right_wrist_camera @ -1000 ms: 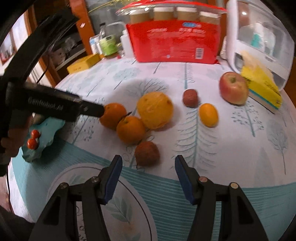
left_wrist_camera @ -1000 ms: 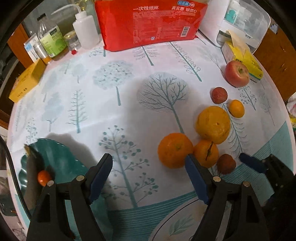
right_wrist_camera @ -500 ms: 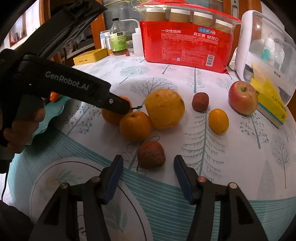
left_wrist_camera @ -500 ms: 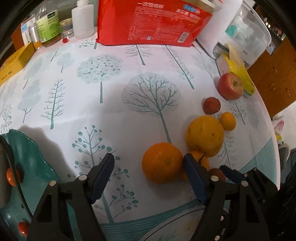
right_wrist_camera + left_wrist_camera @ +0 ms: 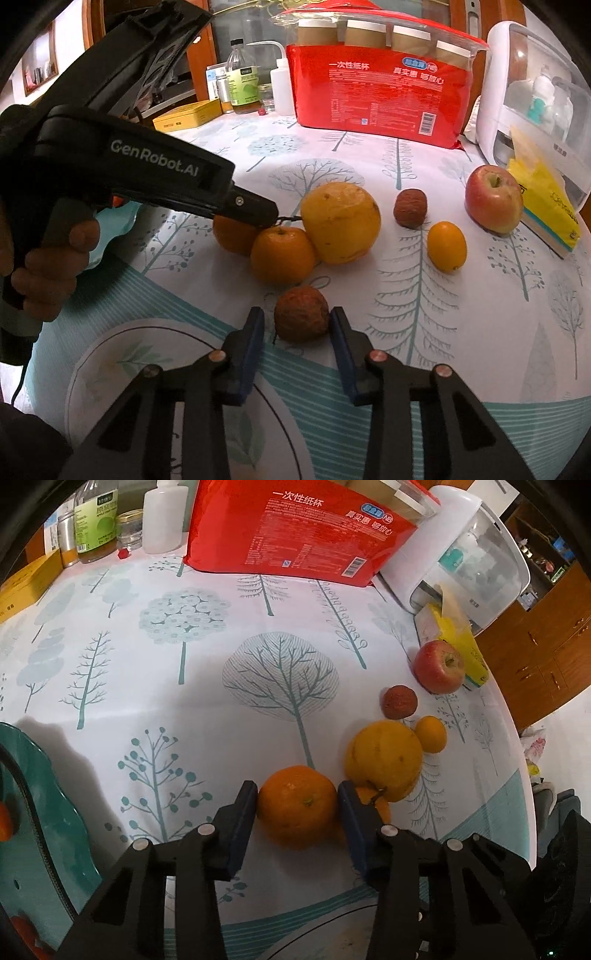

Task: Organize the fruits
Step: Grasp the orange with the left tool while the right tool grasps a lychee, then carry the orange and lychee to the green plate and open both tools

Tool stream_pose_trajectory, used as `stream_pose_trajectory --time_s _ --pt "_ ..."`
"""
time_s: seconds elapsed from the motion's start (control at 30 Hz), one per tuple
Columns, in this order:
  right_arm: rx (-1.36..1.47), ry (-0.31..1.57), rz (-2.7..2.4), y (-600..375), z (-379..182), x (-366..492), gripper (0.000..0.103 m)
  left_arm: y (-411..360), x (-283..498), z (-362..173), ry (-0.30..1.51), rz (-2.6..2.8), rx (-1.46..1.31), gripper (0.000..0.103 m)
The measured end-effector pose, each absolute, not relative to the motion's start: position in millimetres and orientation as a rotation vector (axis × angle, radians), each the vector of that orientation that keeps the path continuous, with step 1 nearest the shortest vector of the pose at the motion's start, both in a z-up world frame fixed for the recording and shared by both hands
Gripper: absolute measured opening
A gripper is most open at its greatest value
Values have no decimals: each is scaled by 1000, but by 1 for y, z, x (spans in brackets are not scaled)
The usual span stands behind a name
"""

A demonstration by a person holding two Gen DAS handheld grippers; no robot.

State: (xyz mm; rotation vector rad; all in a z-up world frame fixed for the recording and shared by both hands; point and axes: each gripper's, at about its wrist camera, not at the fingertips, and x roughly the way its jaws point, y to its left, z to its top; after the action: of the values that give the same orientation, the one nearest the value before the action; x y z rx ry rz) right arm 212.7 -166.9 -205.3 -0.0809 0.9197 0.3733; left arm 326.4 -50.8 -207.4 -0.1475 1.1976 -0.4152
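Both sets of jaws have just been closing since a second ago, when they stood spread short of the fruit. On a tree-print tablecloth (image 5: 177, 701), the left gripper (image 5: 297, 805) now pinches an orange (image 5: 297, 806), its blue pads pressed to either flank. The right gripper (image 5: 295, 326) brackets a wrinkled brown fruit (image 5: 301, 314): its right pad touches the skin, the left stands just beside it (a sliver of cloth shows between). A second orange (image 5: 282, 254) sits just behind the brown fruit, touching a large yellow citrus (image 5: 340, 221). Farther right lie another brown fruit (image 5: 410, 207), a small yellow-orange fruit (image 5: 446, 245) and a red apple (image 5: 493, 204). A teal dish (image 5: 40, 812) holding small orange fruits sits at the left edge, and a white leaf-print plate (image 5: 122, 365) lies under the right gripper's frame.
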Motion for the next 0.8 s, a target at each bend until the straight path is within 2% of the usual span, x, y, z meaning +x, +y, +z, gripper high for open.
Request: stream_pose_trajectory --time_s 0.1,0.8 --pt "-74 926 382 -164 -205 212 31 -50 325 -206 1198 -408 -147 42" --pt "-53 991 382 -149 -189 194 30 -19 285 -168 1124 -395 -163 41"
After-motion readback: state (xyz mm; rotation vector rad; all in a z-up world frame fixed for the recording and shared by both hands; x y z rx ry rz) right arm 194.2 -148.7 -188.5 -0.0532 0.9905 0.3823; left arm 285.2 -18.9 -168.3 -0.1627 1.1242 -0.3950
